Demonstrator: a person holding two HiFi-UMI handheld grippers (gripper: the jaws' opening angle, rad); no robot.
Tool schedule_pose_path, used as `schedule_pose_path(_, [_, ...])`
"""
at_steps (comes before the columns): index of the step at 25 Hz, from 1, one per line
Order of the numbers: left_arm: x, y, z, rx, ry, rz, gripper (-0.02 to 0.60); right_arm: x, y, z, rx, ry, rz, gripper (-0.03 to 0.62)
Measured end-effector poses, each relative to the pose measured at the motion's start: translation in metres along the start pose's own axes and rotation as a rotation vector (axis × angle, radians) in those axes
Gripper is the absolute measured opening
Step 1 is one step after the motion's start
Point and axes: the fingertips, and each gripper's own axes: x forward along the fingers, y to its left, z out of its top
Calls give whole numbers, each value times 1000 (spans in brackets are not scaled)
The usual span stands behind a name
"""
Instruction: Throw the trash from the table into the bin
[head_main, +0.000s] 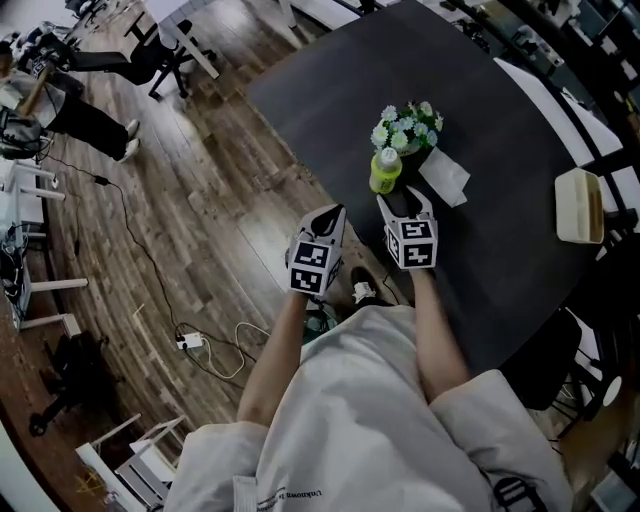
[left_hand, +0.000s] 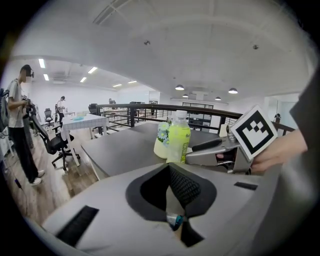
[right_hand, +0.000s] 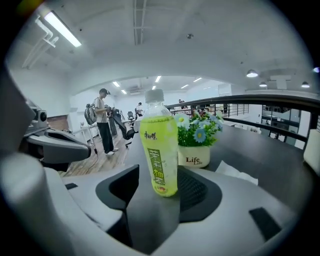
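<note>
A yellow-green drink bottle (head_main: 385, 170) with a white cap stands upright on the dark table (head_main: 500, 260), near its left edge. My right gripper (head_main: 405, 203) is open and level with the bottle's base. In the right gripper view the bottle (right_hand: 159, 150) stands between the spread pads (right_hand: 196, 189), and neither pad presses on it. My left gripper (head_main: 333, 213) is shut and hangs just off the table's edge, left of the right one. In the left gripper view a small teal and silver scrap (left_hand: 175, 220) shows low between the jaws; whether it is gripped is unclear.
A white pot of flowers (head_main: 408, 128) stands just behind the bottle, with a crumpled white tissue (head_main: 443, 175) to its right. A cream box (head_main: 580, 205) sits at the table's right edge. On the wooden floor to the left lie cables and a power strip (head_main: 190, 341); a person (head_main: 70, 110) is farther off.
</note>
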Motion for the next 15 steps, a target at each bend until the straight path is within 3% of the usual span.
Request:
schedule_pose_path(5, [9, 31, -12, -49, 29, 28, 29, 44, -8, -1, -37, 55, 18, 359])
schedule_pose_path(11, [-11, 70, -31, -123, 48, 125, 29, 72, -8, 2, -86, 71, -22, 356])
schedule_pose_path(12, [-16, 72, -35, -138, 43, 137, 29, 71, -5, 3, -84, 58, -21, 317])
schedule_pose_path(15, [-39, 77, -48, -168, 32, 181, 29, 70, 19, 7, -98, 33, 20, 314])
